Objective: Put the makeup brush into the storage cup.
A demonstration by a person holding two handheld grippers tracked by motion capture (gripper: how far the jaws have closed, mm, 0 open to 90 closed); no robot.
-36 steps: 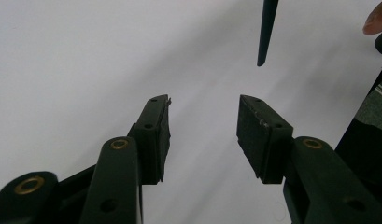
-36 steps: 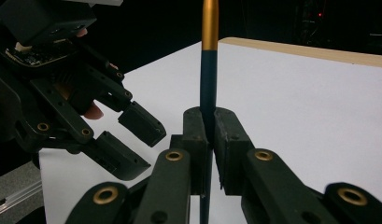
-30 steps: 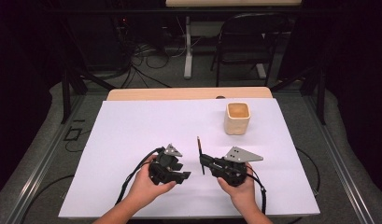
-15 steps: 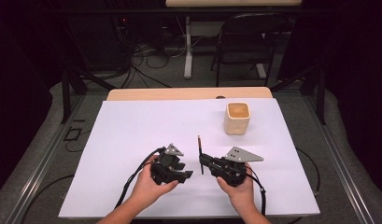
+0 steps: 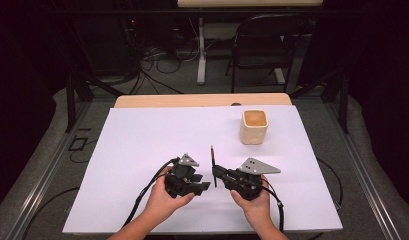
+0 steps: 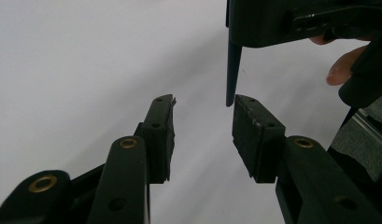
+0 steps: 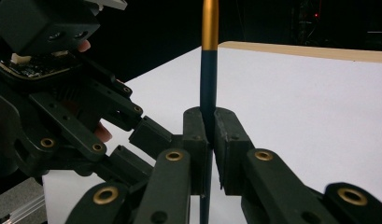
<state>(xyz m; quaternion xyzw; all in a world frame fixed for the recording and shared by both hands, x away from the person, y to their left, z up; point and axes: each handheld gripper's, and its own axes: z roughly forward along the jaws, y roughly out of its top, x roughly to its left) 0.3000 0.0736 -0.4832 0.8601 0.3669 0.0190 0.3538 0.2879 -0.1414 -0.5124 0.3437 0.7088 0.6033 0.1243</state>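
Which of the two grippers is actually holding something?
The right gripper: its jaws clamp a black pen. The left gripper has open jaws with nothing between them, lately closing slightly.

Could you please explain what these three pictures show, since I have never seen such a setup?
A person sits at a table covered with a white sheet and holds a hand-operated two-jaw gripper in each hand; there is no robot arm. The high view looks down from above the person's side. The other two views come from cameras riding on each gripper, looking along its black jaws.

On the sheet stands a cream square cup, far right, apart from the hands.

The right gripper is shut on a thin black pencil-like stick with a gold upper part, held upright between its pads. The left gripper is open with nothing between its pads; its jaws have just been closing a little. In its own view the stick's lower tip hangs just above its jaws.
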